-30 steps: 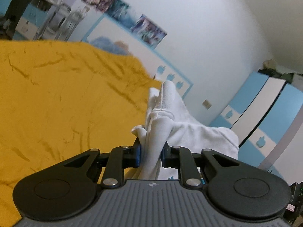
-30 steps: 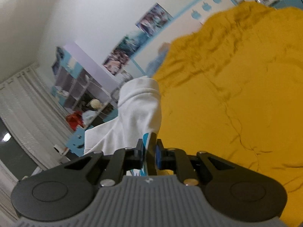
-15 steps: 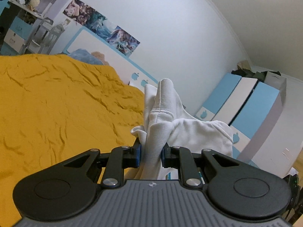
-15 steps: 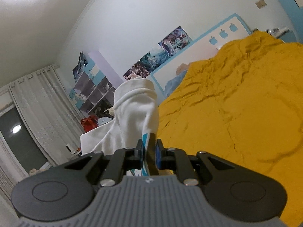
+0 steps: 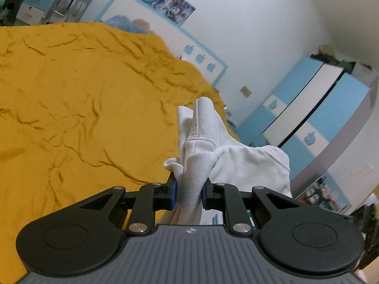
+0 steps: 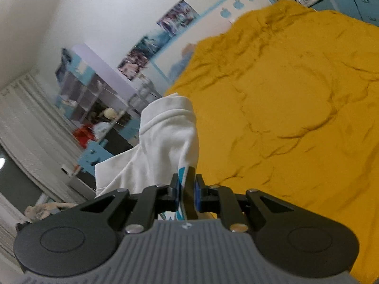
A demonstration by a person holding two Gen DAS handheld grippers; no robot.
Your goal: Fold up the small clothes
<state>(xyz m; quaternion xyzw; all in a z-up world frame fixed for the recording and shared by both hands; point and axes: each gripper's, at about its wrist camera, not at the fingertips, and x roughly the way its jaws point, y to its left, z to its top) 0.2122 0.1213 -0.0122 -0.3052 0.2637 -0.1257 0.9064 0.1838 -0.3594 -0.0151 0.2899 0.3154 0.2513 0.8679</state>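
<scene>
Both claws stay clamped on the white garment (image 5: 196,165): left gripper (image 5: 188,195) on a thick bunch, right gripper (image 6: 187,193) on a thin edge. I've swung it back over the yellow bedspread (image 5: 71,94), ready to lay flat.

Black fingers (image 5: 171,193), blue pads, ribbed grey body.

White garment (image 5: 239,163) bunched; held aloft

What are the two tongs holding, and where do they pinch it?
Both hold one white cotton garment: left tongs pinch a bunched, hemmed edge, right tongs a thin fold by its teal print.
</scene>
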